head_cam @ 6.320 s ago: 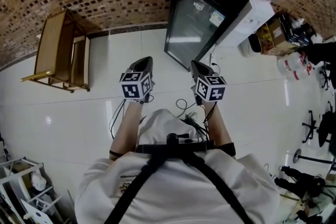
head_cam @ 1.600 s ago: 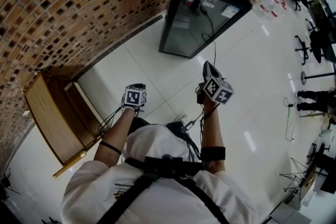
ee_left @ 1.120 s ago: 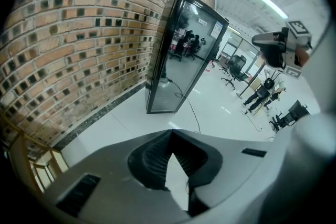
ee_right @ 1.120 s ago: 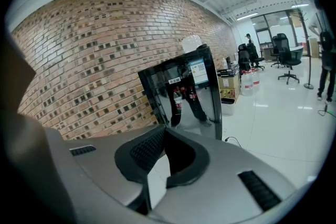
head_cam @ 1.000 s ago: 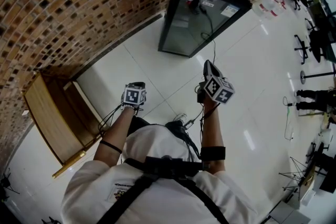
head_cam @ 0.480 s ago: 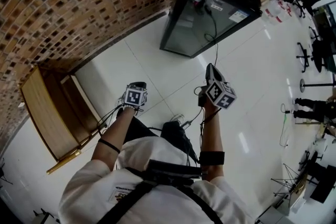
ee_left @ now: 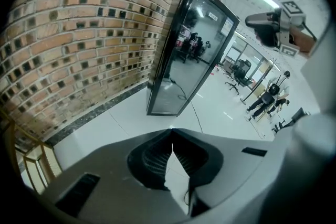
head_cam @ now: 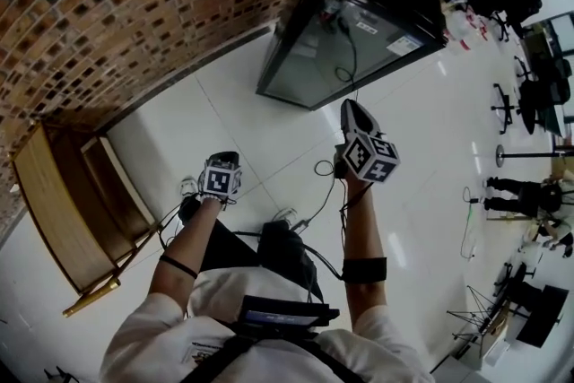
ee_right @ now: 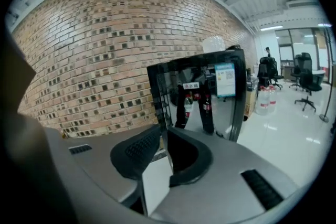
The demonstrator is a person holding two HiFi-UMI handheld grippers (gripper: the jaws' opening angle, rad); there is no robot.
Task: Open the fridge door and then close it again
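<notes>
A white short-sleeved shirt (head_cam: pixel 224 291) covers the torso, and a black harness (head_cam: pixel 285 317) sits on it, its straps crossing lower down the shirt. Just above the shirt are dark trousers (head_cam: pixel 269 247), with thin black cables (head_cam: pixel 316 168) looping beyond them. A wide black band (head_cam: pixel 363 269) wraps the arm right of the shirt, and a thin black band (head_cam: pixel 177 265) rings the arm left of it. The left gripper (head_cam: pixel 225 159) and right gripper (head_cam: pixel 349 107) each bear a white cube (head_cam: pixel 369 157) with black square markers. Their shells are grey and their pads (ee_left: pixel 152 157) black and ribbed
</notes>
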